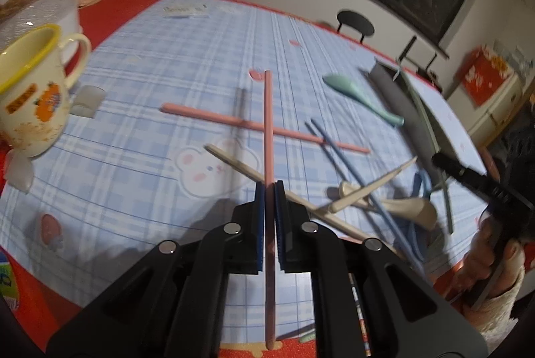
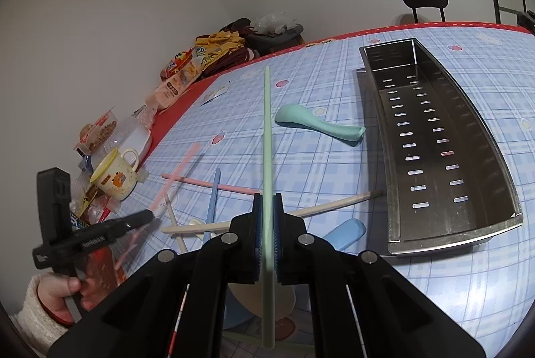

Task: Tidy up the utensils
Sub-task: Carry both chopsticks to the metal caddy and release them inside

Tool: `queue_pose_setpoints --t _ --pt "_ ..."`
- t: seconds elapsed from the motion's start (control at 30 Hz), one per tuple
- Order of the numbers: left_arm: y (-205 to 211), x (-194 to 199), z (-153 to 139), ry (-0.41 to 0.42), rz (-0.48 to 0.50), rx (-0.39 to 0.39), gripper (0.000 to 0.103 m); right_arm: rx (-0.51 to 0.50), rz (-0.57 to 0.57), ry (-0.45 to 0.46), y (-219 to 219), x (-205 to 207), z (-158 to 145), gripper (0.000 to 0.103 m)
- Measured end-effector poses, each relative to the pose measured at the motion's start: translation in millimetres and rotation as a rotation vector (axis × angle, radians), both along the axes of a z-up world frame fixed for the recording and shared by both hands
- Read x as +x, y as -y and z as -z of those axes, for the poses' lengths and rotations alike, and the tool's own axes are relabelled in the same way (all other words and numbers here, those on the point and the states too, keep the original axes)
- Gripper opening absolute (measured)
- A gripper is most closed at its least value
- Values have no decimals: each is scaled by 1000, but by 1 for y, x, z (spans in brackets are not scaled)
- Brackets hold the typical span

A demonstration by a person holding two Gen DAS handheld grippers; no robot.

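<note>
Steel tray point(image 2: 495, 157) empty on checked cloth point(image 2: 334, 74); beside tray, right gripper point(image 2: 266, 217) clamped on green chopstick point(image 2: 267, 130); farther from tray, left gripper point(image 1: 269, 207) clamped on pink chopstick point(image 1: 268, 124).

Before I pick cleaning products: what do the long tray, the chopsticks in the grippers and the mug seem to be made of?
Tray: looks like brushed stainless steel, grey with dull reflections and punched drain slots.
Pink chopstick and green chopstick: probably matte plastic or a similar composite, given the flat pastel colour with no grain.
Mug: likely glazed ceramic or enamel, glossy cream with a yellow rim and a printed picture; the pictures leave that open.
</note>
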State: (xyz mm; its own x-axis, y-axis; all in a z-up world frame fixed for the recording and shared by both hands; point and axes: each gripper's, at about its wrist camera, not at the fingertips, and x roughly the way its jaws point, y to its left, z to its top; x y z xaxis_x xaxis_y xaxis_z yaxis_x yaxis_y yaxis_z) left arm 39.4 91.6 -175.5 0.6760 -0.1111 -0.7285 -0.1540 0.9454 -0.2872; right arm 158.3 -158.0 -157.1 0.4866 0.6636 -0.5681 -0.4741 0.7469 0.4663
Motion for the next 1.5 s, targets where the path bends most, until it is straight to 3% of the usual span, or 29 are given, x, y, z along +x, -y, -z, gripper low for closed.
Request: queue_pose_setpoints --t 0.3,0.47,0.57,0.77,1.13,1.5 --pt "17 10 -30 110 26 -96 10 17 42 7 14 7 -7 7" --pt "51 43 -44 140 98 -155 10 46 74 20 42 24 -28 7" --pt "77 65 -54 160 137 -165 10 -2 145 60 62 47 -41 7" --pt "131 119 -65 176 173 -240 10 -11 227 11 84 88 -30 7" --pt "195 196 -20 63 130 -454 10 -47 253 -45 100 97 -7 7" --pt "201 222 3 21 65 -453 10 -66 254 -75 98 103 4 7"
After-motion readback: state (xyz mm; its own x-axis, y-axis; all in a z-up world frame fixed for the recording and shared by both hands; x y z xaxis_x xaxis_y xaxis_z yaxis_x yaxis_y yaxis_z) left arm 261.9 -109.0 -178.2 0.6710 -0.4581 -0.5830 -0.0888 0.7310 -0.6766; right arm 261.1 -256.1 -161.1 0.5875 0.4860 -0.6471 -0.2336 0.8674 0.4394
